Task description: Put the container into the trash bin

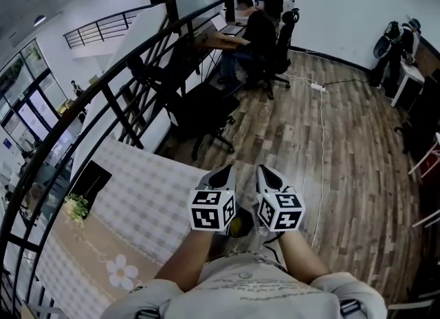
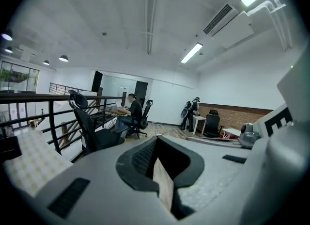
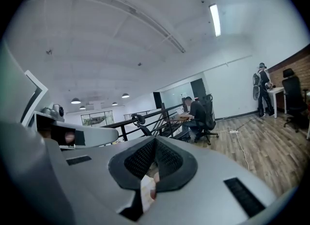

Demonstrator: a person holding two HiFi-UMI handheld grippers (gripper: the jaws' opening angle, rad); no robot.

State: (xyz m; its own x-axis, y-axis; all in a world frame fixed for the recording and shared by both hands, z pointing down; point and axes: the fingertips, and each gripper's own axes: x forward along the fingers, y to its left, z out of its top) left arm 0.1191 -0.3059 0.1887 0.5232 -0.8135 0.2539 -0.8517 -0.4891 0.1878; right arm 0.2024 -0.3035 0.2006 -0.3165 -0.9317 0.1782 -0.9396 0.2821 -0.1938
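Left gripper (image 1: 221, 172) and right gripper (image 1: 269, 172) are side by side and level, out by the surface (image 1: 137, 201) edge. Right jaws pinch a white-red bit of the container (image 3: 147, 190). Left jaws are nearly closed on a beige sliver, probably its other wall. The dark lump under and between them in head view looks like its body. No bin in any view. Find the bin first. Hold the spacing fixed so the grip doesn't tear or slip, centre over the mouth, lower, release both sides together.
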